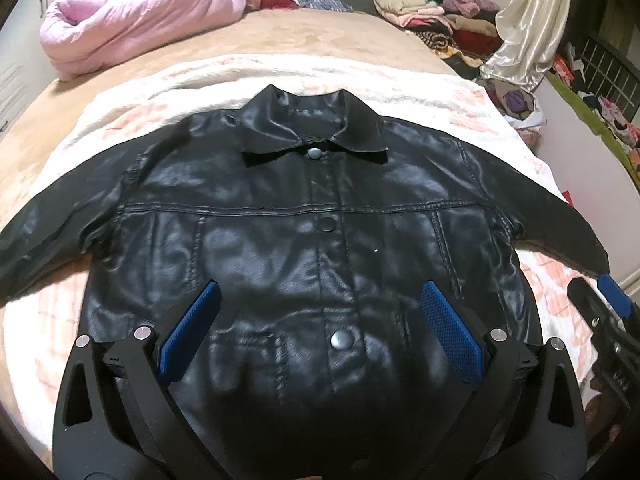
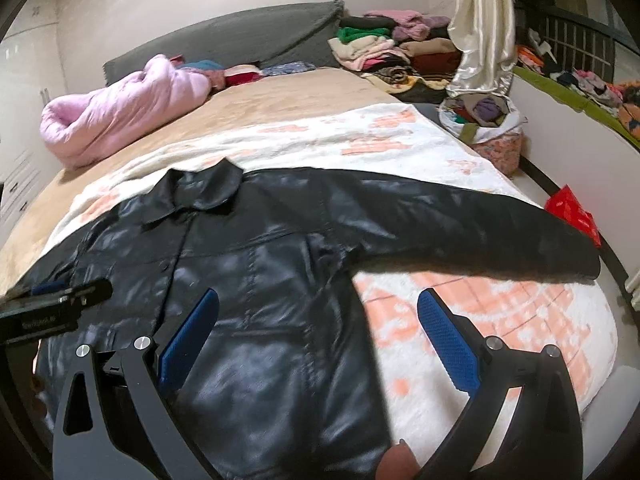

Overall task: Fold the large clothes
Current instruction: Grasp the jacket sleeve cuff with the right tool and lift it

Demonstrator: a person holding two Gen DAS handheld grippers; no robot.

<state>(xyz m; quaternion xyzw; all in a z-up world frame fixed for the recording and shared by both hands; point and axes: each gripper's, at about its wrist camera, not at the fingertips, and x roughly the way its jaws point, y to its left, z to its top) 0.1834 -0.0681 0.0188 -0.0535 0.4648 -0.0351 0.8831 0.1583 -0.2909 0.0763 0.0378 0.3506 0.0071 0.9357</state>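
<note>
The black jacket (image 1: 320, 216) lay flat, front up, filling the middle of the frame on the white blanket (image 1: 460, 92) over the bed. It looked heavy, slick and fairly stiff, so I judged the cuff and hem edges the safest holds. The left hand-held gripper (image 1: 320, 336) and right hand-held gripper (image 2: 320, 344) both gaped wide, holding nothing.
</note>
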